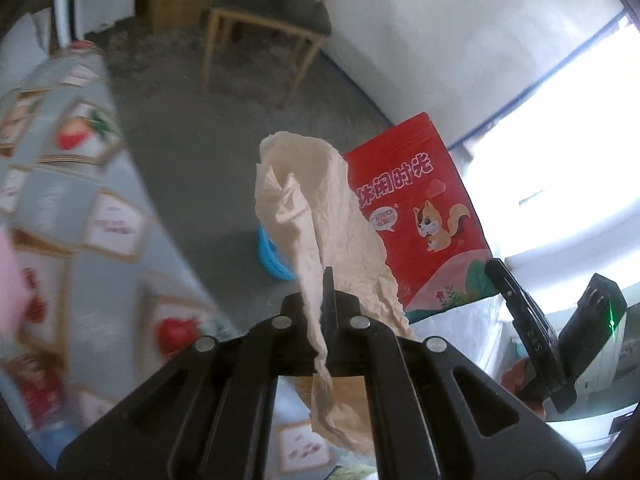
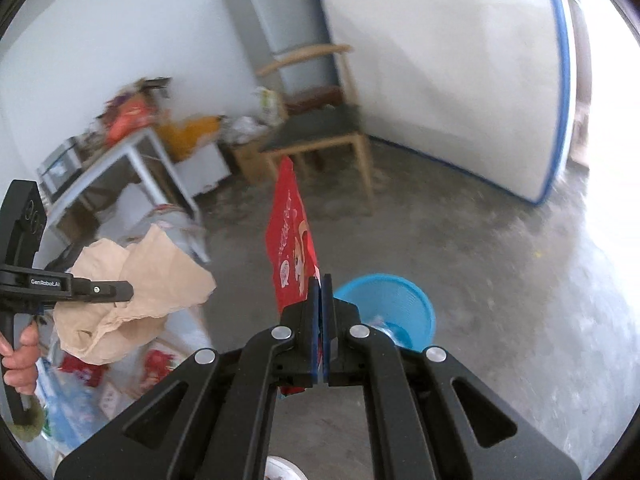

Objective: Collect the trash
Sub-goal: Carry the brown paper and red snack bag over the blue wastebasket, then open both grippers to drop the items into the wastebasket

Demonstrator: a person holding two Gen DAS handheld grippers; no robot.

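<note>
My left gripper [image 1: 325,280] is shut on a crumpled beige paper tissue [image 1: 320,216] and holds it in the air. My right gripper [image 2: 323,284] is shut on a red snack bag [image 2: 292,240] with a cartoon squirrel, held upright. The bag also shows in the left wrist view [image 1: 424,220], to the right of the tissue, with the right gripper [image 1: 504,276] at its lower corner. The tissue [image 2: 132,292] and left gripper [image 2: 128,290] show at the left of the right wrist view. A blue mesh waste basket [image 2: 388,308] stands on the floor just beyond and below the right gripper; a sliver of it [image 1: 272,256] shows behind the tissue.
A table with a patterned cloth [image 1: 60,208] is at my left. A wooden chair [image 2: 320,136] stands against the white wall beside a grey fridge [image 2: 280,28]. A white side table [image 2: 120,168] and boxes fill the far corner. The floor [image 2: 480,264] is grey concrete.
</note>
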